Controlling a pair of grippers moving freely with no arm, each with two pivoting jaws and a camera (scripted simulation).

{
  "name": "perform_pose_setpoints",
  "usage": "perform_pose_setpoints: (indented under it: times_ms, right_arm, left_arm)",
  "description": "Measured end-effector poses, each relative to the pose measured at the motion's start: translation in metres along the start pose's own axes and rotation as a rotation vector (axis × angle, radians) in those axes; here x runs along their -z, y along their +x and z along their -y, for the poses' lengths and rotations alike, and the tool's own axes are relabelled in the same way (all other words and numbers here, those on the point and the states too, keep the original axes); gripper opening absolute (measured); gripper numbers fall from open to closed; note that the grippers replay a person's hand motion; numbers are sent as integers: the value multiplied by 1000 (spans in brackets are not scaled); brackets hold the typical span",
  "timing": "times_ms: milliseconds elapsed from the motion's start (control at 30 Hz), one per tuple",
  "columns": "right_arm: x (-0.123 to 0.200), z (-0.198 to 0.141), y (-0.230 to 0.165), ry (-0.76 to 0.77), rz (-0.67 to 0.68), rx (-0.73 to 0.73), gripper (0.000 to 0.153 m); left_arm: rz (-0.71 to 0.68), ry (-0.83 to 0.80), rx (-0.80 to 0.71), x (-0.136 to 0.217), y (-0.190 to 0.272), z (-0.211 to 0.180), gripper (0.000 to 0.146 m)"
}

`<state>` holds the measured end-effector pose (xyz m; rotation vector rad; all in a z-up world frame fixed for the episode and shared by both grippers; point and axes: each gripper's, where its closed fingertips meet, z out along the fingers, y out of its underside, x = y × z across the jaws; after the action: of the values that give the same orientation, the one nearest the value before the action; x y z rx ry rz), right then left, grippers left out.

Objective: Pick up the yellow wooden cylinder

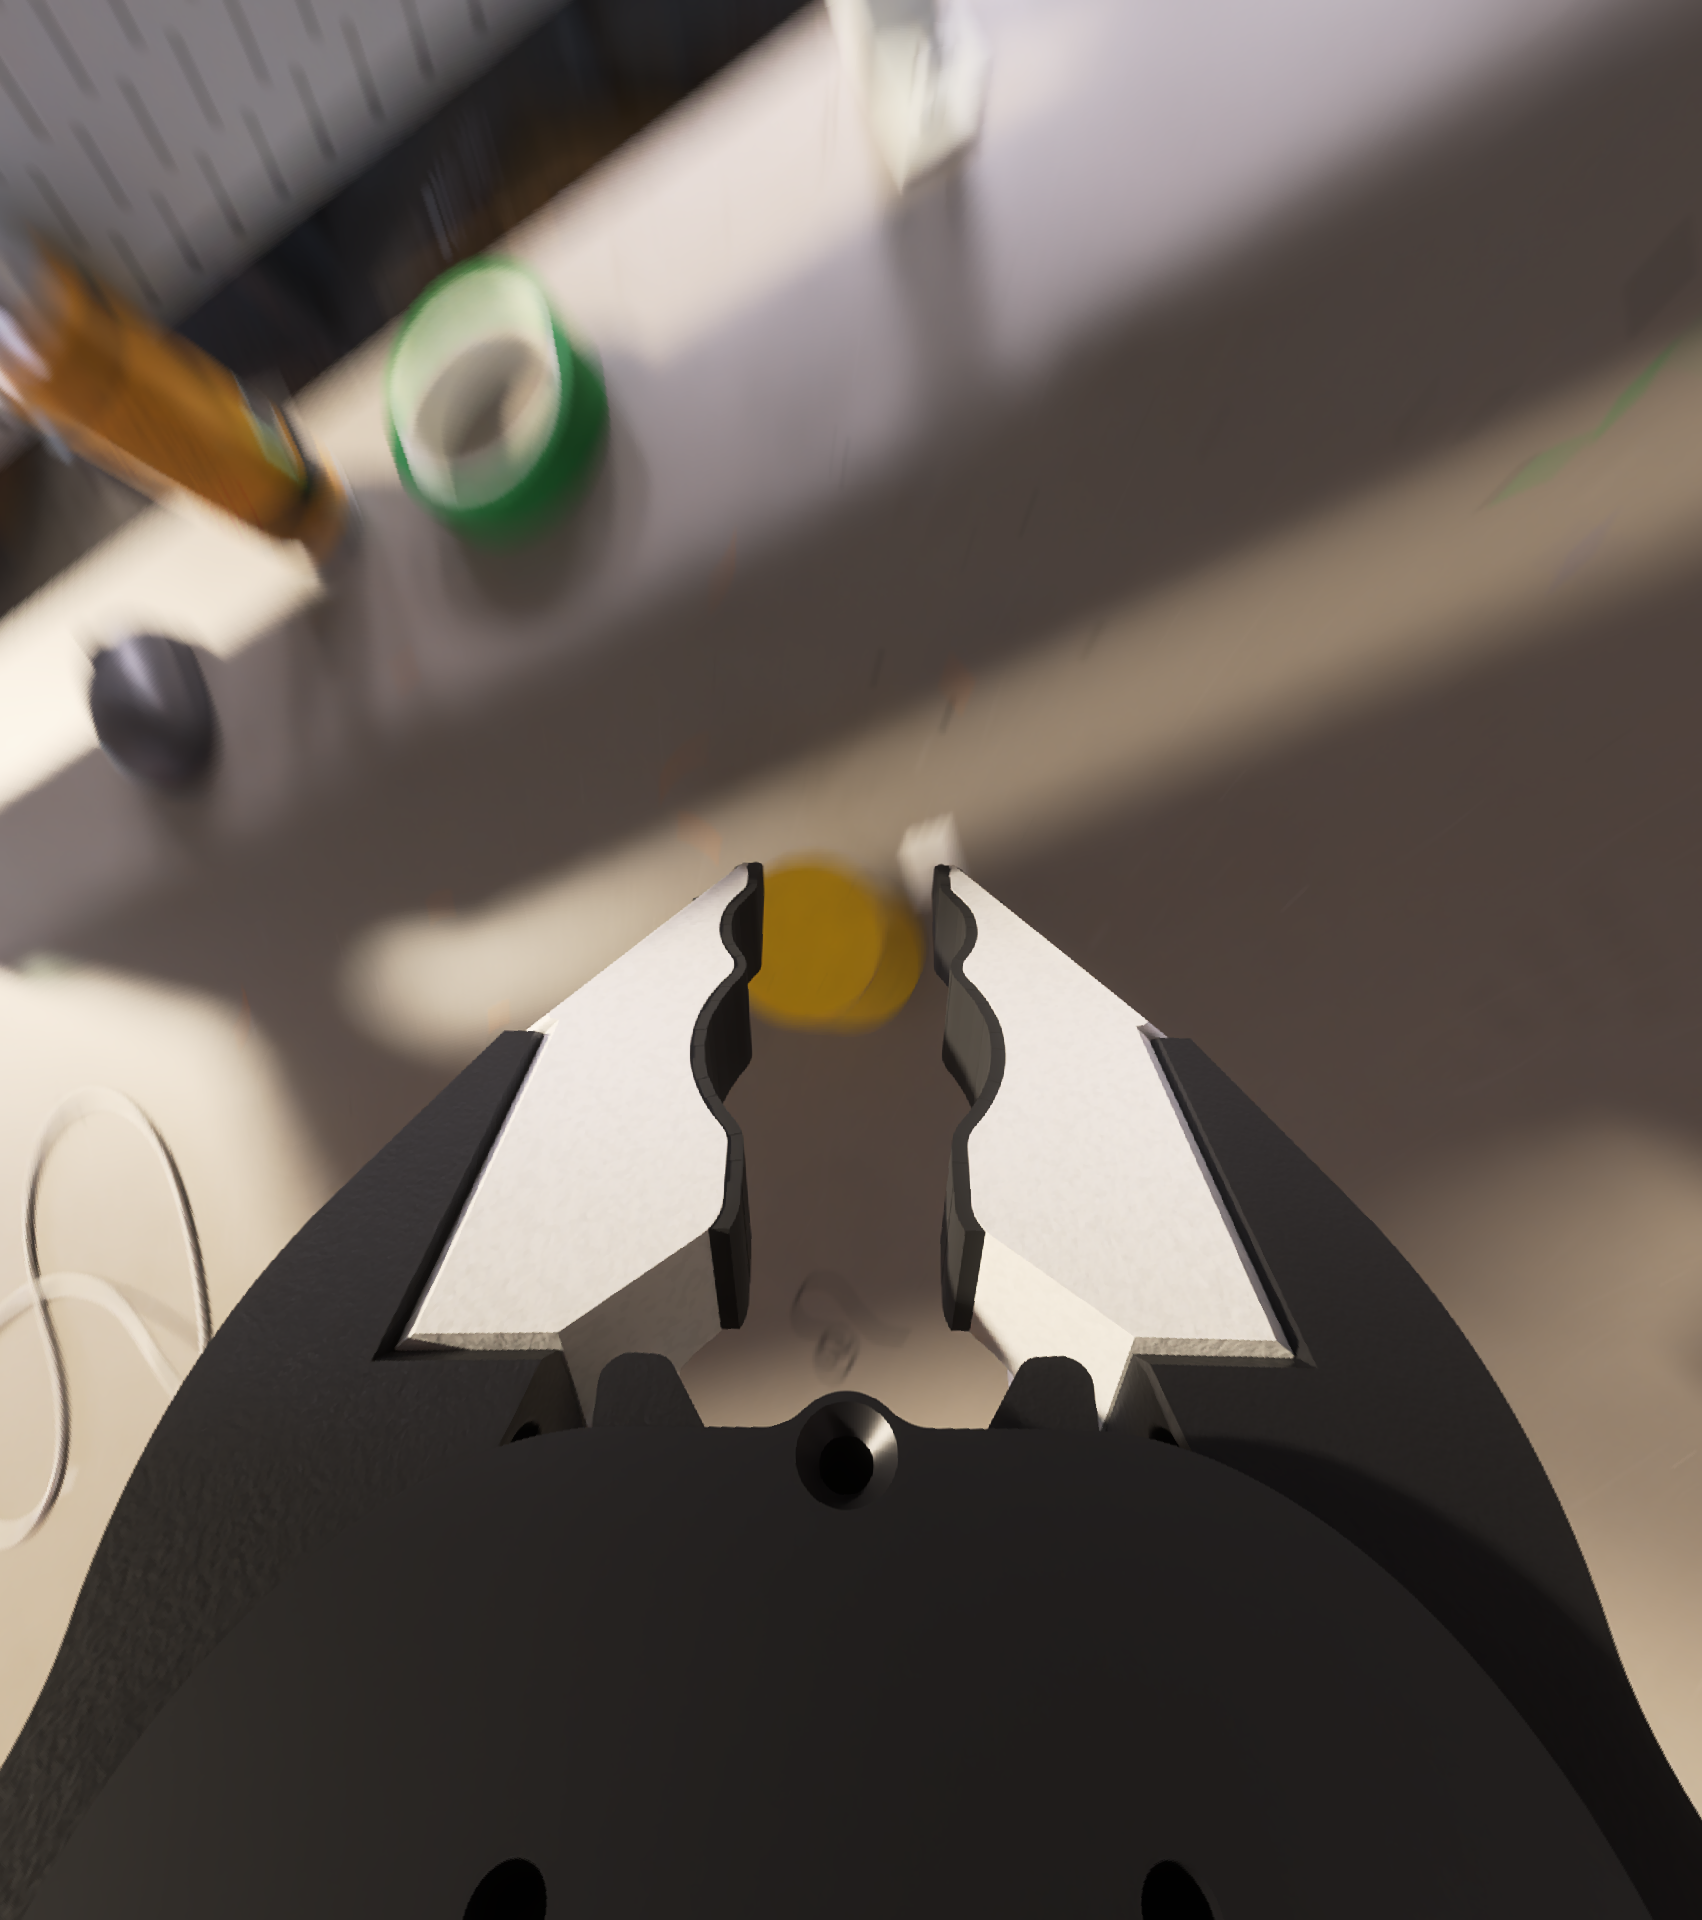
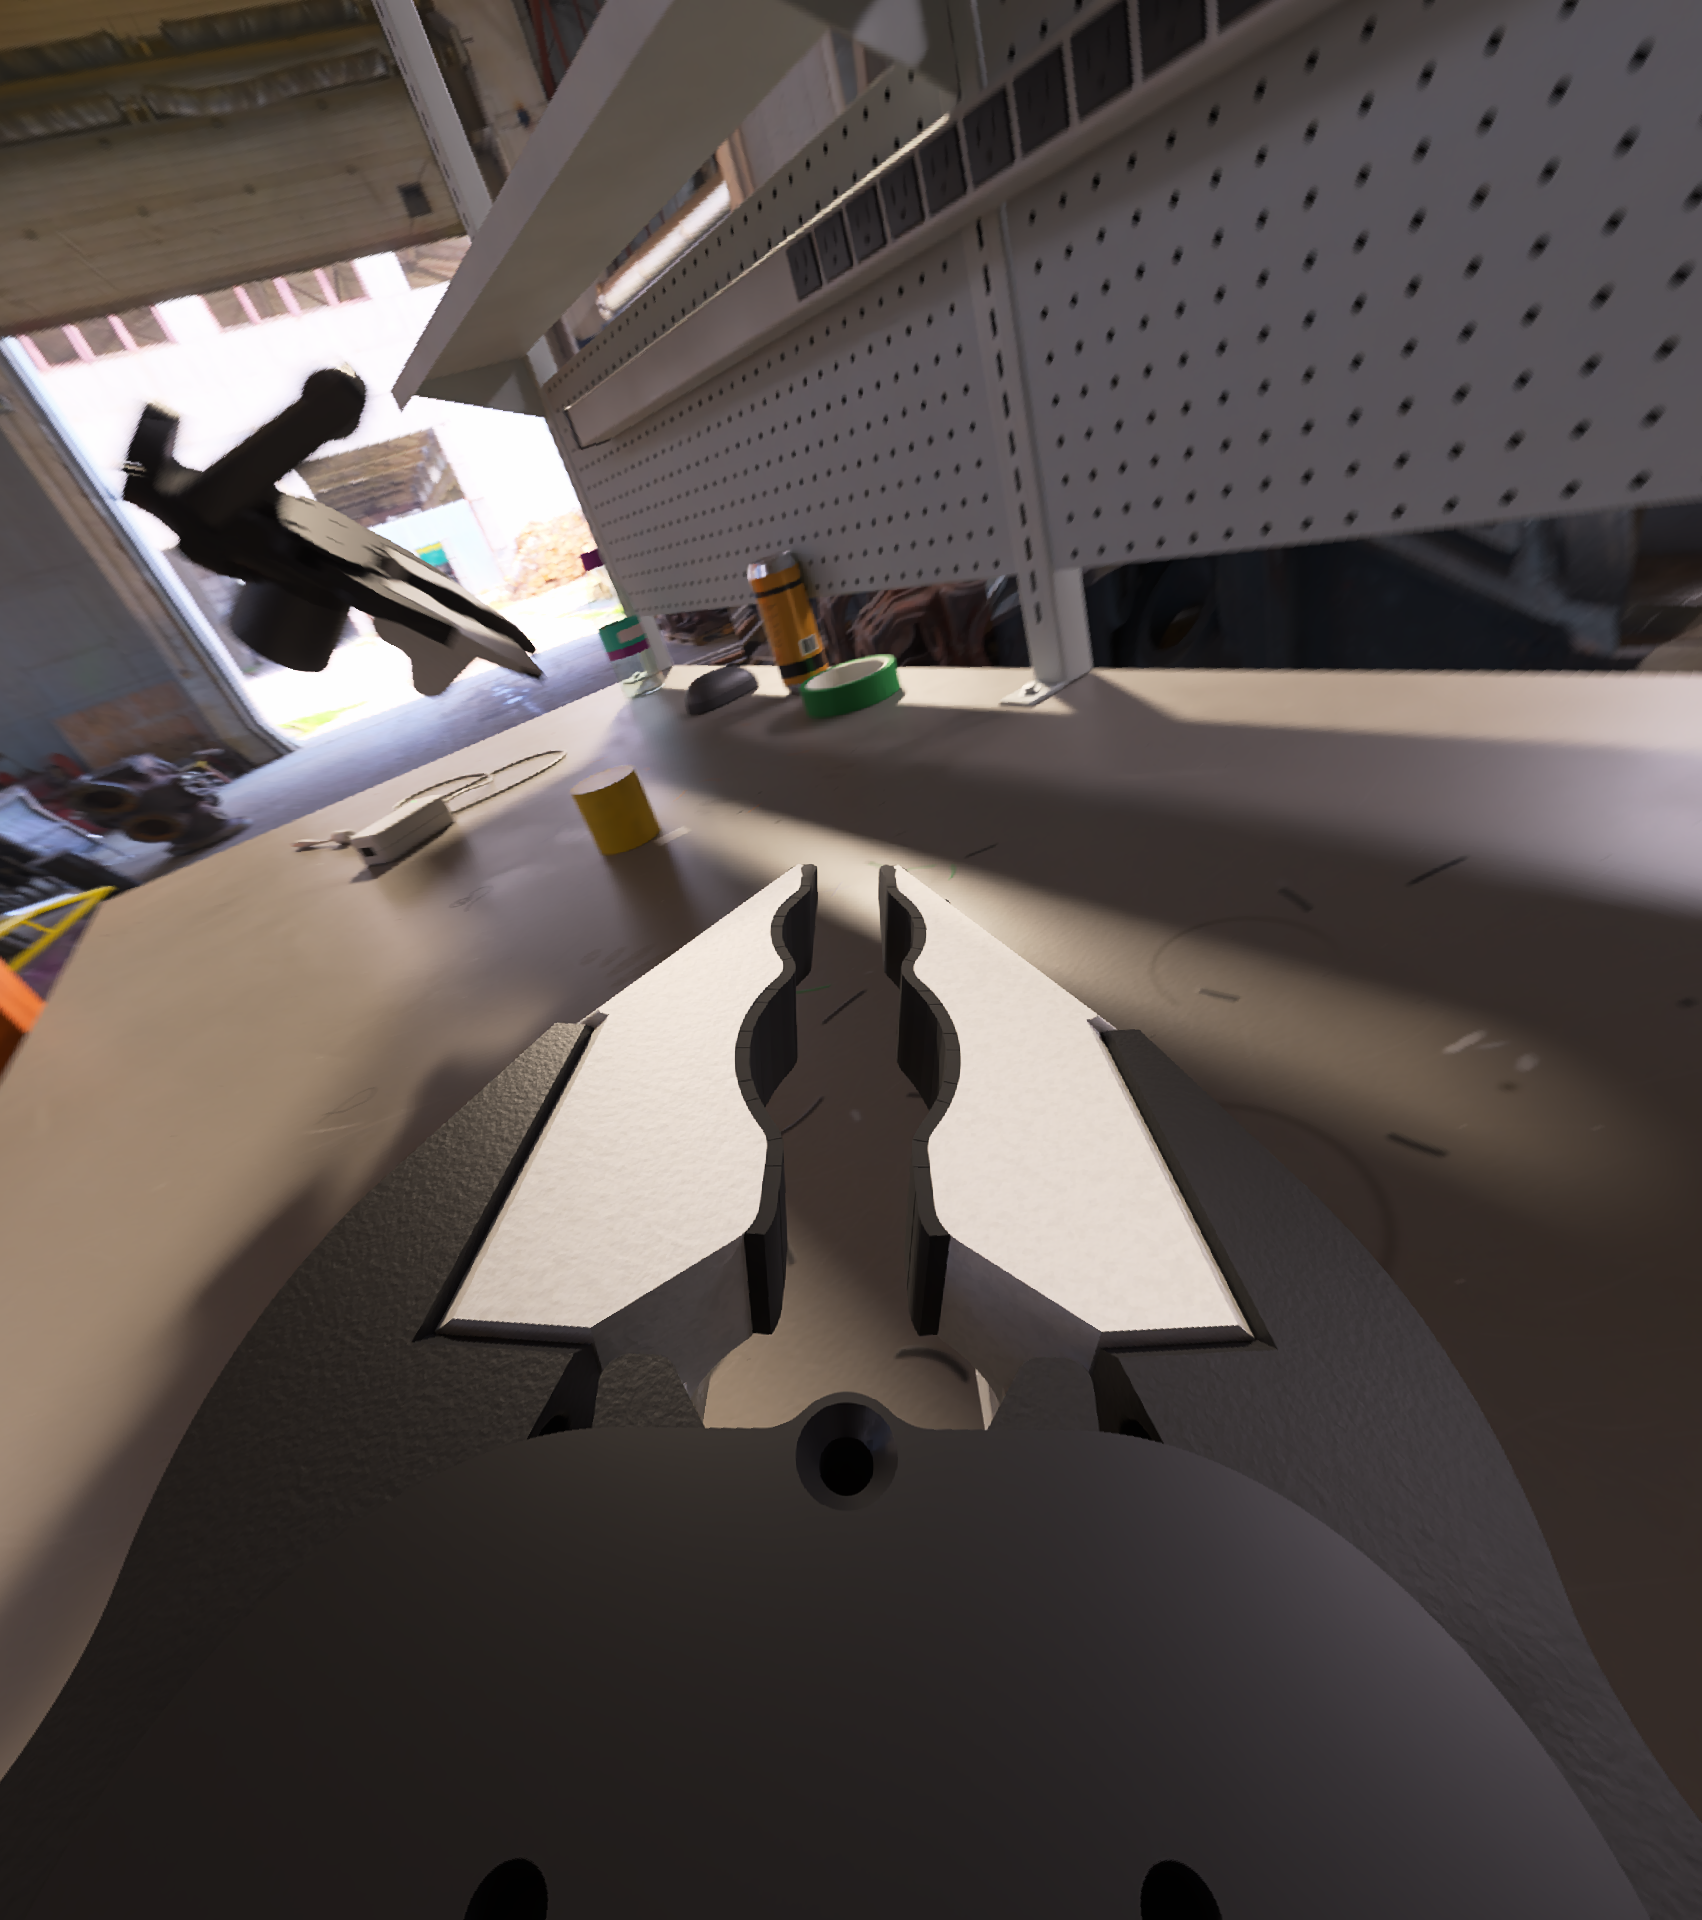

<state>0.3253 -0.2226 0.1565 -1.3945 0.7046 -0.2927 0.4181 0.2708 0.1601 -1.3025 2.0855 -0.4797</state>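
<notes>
Left tongs (image 1: 847, 883): fingers apart, holding nothing, well above the counter (image 1: 1242, 520). Cylinder (image 1: 831, 940): yellow, blurred, seen between the fingertips at frame centre, untouched.

Right tongs (image 2: 847, 883): fingers narrowly apart, empty, low over the counter.

Right view only: cylinder upright, left of centre; white adapter (image 2: 405, 828) with cord at its left; pegboard (image 2: 1346, 364) upper right.

Both views: green tape (image 1: 494, 400), orange can (image 1: 161, 400), dark mouse (image 1: 151, 707).
</notes>
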Motion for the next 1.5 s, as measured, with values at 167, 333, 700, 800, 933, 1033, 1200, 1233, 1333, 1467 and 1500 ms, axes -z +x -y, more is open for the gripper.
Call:
perform_pose_setpoints:
  times_ms: [167,333,700,800,933,1033,1200,1233,1333,1467,1500]
  right_arm:
    - [-5,-5,-2,-14,29,-50,14]
    - [-6,-2,-1,4,6,-21,14]
    - [-13,-13,-1,-34,28,-50,14]
    - [-13,-14,0,-32,41,-77,14]
    - [-13,-14,-2,-29,50,-87,14]
    - [-13,-13,-6,-26,60,-88,14]
    - [-10,-9,-13,-16,70,-75,14]
    - [-10,-8,-14,-12,72,-74,14]
    - [-8,-5,-17,-2,78,-75,14]
    - [-7,-2,-21,10,90,-81,14]
    - [-6,-1,-22,12,94,-83,14]
  left_arm:
    - [-241,-369,55,-86,-14,-89,81]
    - [-352,-332,-4,-114,3,-93,95]
    - [-187,-159,-49,-69,-27,-69,66]
    - [-93,-56,-46,-34,-44,-51,66]
    - [43,124,-42,21,-64,-15,66]
    - [123,246,-33,62,-73,12,66]
    - [182,405,-24,123,-73,57,66]
    - [188,434,-27,135,-70,66,66]
    - [187,528,-47,171,-55,97,66]
    - [114,641,-73,212,-21,138,66]
    - [79,659,-76,218,-9,148,65]
